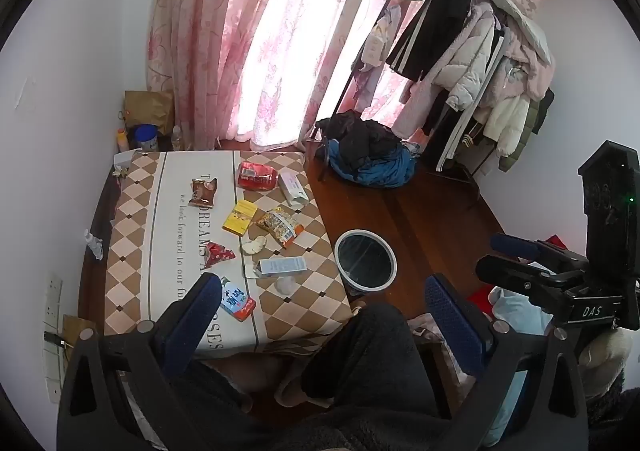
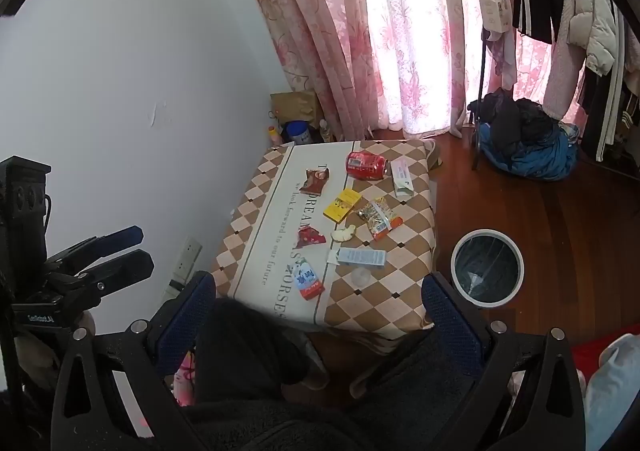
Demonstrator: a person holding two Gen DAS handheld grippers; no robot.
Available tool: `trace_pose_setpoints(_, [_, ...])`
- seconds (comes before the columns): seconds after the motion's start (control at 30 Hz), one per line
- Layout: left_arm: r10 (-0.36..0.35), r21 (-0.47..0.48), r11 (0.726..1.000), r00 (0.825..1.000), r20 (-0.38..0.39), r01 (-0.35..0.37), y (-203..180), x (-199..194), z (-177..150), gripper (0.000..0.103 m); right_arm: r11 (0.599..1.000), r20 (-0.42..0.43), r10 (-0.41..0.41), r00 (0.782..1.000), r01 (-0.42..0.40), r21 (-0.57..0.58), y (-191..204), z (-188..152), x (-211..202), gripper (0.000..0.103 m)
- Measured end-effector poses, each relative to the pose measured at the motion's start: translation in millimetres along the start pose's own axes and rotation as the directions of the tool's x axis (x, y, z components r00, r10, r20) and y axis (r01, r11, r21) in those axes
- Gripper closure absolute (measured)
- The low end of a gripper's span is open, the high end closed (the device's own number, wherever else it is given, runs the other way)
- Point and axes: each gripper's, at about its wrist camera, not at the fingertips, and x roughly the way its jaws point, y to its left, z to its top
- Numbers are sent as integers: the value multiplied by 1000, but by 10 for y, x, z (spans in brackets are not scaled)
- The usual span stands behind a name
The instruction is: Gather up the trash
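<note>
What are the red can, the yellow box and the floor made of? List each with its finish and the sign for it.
Red can: likely thin metal, glossy; it looks dented.
Yellow box: apparently printed cardboard, fairly matte, with flat faces and crisp edges.
Floor: seemingly wood planks or wood-look laminate, reddish-brown, polished; board seams and window glare show.

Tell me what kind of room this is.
Probably a bedroom at home: pink floral curtains over the window, a clothes rack hung with coats, and a small cloth-covered table strewn with snack wrappers beside a waste bin.
</note>
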Motion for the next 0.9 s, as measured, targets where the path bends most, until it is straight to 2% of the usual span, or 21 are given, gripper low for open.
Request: trace_pose_setpoints(0.9, [5, 2, 1000, 1000, 4, -5, -1, 0, 0, 0, 1000, -1, 1, 1000, -1, 1, 2, -7, -2, 0])
